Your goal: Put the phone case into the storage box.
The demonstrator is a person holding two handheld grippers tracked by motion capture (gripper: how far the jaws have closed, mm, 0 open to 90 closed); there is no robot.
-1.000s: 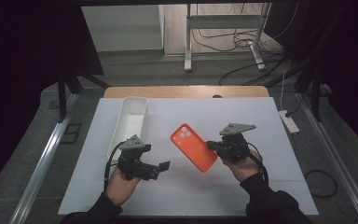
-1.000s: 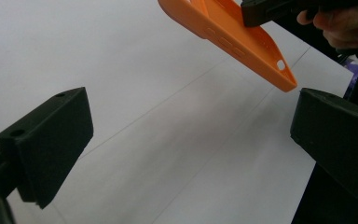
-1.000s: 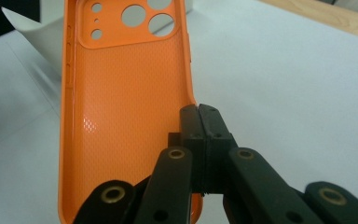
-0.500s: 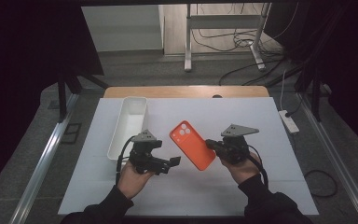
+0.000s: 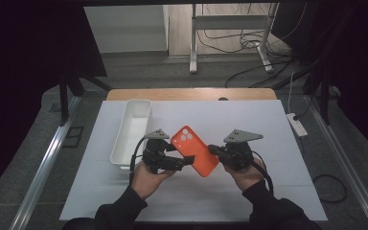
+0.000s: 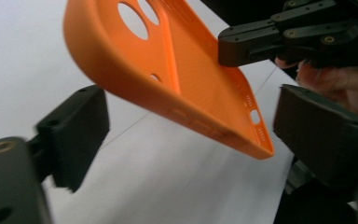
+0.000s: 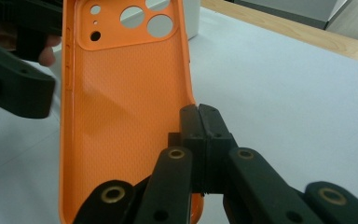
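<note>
Pinching one long edge of the orange case (image 5: 194,151), the right gripper (image 5: 214,150) has its jaws fully closed on the rim and holds the case tilted above the white counter (image 5: 268,124), camera-hole end up and away from the person. In the right gripper view the case (image 7: 121,116) shows its hollow inner face, so the edge grip looks chosen to leave both the cavity and the opposite rim free for the other hand.

The left gripper (image 5: 188,160) comes in from the other side. In its own view the two pads stand wide apart, one on each side of the case (image 6: 177,84), with clear gaps to the rubber (nothing pressed yet). Its jaws have just been closing a little, with the case's lower edge between them but untouched; I judge it is lining up for a second grip so the case can be passed over or steadied. The right gripper's (image 6: 261,42) closed jaws show up there too, clamped on the far rim.

A white tray (image 5: 132,132) sits on the counter just left of the left hand, well clear of the case, open side up; possibly where the case goes, cannot tell.
</note>
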